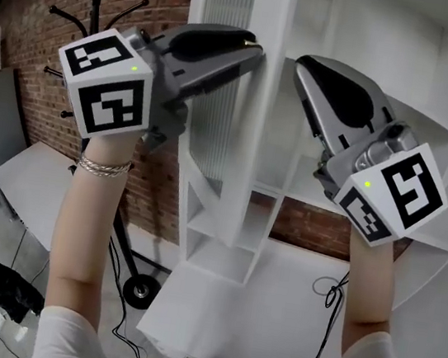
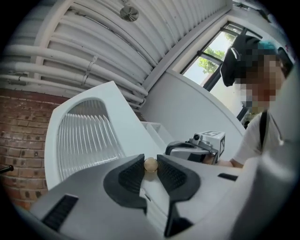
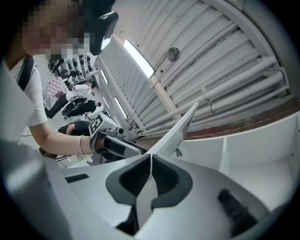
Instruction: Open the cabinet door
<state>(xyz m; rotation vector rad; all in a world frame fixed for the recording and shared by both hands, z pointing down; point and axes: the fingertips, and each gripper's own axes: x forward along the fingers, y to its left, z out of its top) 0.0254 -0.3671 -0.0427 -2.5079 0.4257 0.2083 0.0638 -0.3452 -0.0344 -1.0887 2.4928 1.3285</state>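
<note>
Over by the brick wall [image 1: 41, 5], a black coat stand [image 1: 96, 5] looks close to the door's outward path, so I'd watch the swing there. The left gripper [image 1: 255, 54] is clamped on the small round knob [image 2: 150, 164]. A knob that small could slip, so the pull should follow the door's arc, not run straight. The ribbed-glass cabinet door [image 1: 219, 98] stands well out from the white cabinet [image 1: 443, 107], its shelves showing. The right gripper [image 1: 304, 63], jaws pressed together on nothing, hovers just beside the door's inner side. A loose cable [image 1: 331, 288] lies below.
</note>
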